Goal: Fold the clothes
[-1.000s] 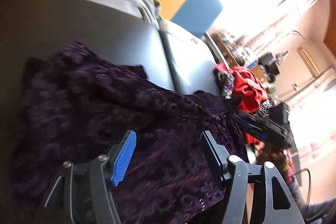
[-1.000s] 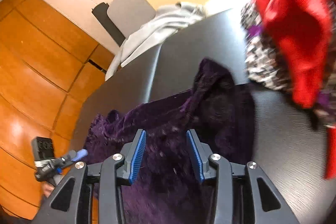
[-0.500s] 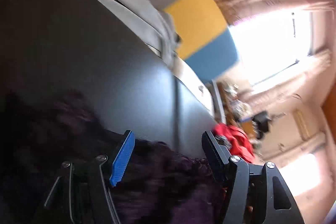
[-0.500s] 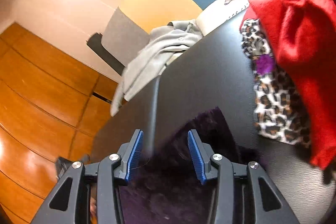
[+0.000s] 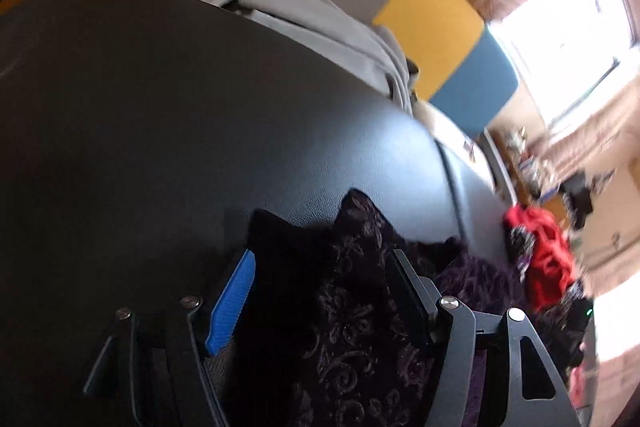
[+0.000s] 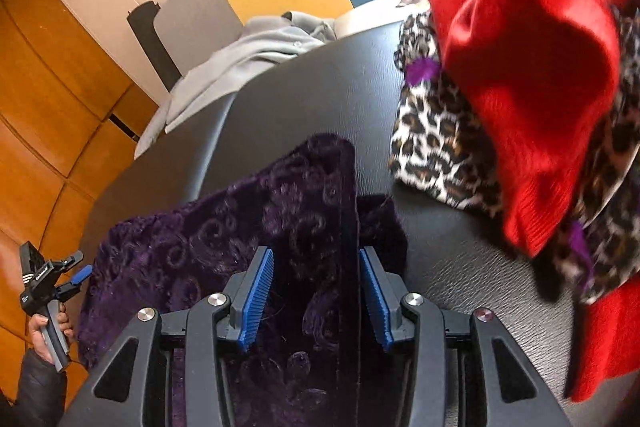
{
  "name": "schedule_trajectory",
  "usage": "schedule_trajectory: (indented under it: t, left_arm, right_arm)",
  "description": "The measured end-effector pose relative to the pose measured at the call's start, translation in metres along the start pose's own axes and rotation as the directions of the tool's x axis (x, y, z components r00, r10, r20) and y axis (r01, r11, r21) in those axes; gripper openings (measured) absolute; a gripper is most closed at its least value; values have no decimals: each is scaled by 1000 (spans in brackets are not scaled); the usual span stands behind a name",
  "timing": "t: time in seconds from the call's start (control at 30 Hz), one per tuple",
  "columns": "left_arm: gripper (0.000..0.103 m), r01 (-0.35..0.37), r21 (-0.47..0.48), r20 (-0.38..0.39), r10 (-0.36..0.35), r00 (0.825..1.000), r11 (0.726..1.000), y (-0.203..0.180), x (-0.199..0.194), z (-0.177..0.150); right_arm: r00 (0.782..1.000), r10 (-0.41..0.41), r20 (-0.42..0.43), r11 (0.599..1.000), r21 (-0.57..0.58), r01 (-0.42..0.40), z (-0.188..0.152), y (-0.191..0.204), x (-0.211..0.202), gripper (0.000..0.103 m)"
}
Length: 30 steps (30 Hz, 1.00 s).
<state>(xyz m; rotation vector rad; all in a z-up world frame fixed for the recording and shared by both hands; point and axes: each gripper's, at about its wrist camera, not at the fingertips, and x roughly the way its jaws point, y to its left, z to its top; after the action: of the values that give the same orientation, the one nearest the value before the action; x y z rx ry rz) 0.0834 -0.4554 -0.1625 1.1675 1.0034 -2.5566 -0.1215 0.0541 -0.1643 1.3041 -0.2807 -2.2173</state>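
A dark purple velvet garment (image 6: 248, 227) with a swirl pattern is spread on the black tabletop (image 6: 320, 99) — one corner is folded up into a point. The right hand-held gripper (image 6: 316, 301) is seen open over it, its blue pads apart with cloth lying between them, not pinched. The left hand-held gripper (image 5: 320, 303) is likewise open, a bunched part of the garment rising between its fingers. A red garment (image 6: 528, 67) is heaped on leopard-print fabric (image 6: 436, 147) nearby — a grey garment (image 6: 240, 63) is draped at the tabletop's far edge.
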Motion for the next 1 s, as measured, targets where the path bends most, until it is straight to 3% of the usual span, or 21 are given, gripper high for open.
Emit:
schedule_trajectory:
  t: [0.07, 0.13, 0.17, 0.2, 0.23, 0.3, 0.43, 0.57, 0.67, 0.77, 0.87, 0.93, 1.0]
  left_arm:
    - [66, -8, 47, -21, 9, 1000, 999, -10, 11, 2]
    - [49, -46, 118, -32, 51, 998, 992, -23, 21, 5]
    - [22, -75, 159, -36, 82, 996, 984, -29, 26, 6]
    - [5, -105, 200, -38, 115, 993, 974, -35, 30, 7]
    - [5, -146, 234, -22, 156, 988, 961, -41, 32, 6]
    - [4, -172, 222, 33, 169, 985, 960, -42, 24, 4]
    - [4, -177, -2, 164, 175, 971, 984, -6, -7, -5]
    - [5, -210, -33, 88, 212, 973, 977, 11, 20, -15]
    - [6, -185, -51, 105, 189, 976, 981, 3, 12, -14]
    - [19, -154, -61, 142, 161, 977, 986, -5, -4, -18]
    - [49, -114, -54, 212, 123, 970, 992, -12, -32, -31]
    - [52, -89, -46, 256, 98, 962, 995, -16, -51, -39]
    - [52, -111, 1, 247, 107, 963, 994, -21, -54, -54]
  right_arm:
    - [1000, -9, 0, 1000, -8, 9, -2, 1, 2, 46]
    - [1000, -18, 1, 1000, -16, 18, -3, 2, 2, 46]
    - [1000, -22, 1, 1000, -20, 22, -4, 3, 3, 47]
    - [1000, -22, 3, 999, -25, 22, -5, 3, 3, 49]
    - [1000, -18, 8, 999, -33, 19, -6, 1, 3, 50]
    - [999, -15, 28, 998, -54, 17, -10, 2, 3, 55]
    - [996, -29, 86, 992, -117, 39, -22, 8, 3, 59]
    - [995, -16, 97, 994, -110, 27, -24, 8, 4, 59]
    - [995, -2, 101, 995, -101, 12, -24, 6, 2, 59]
    - [996, 27, 85, 997, -70, -21, -20, 2, 1, 59]
    - [998, 29, 62, 999, -26, -28, -11, 0, -8, 57]
    - [995, 6, 99, 1000, -27, -3, -4, 3, -18, 56]
    - [993, -18, 116, 998, -53, 25, 7, 9, -20, 56]
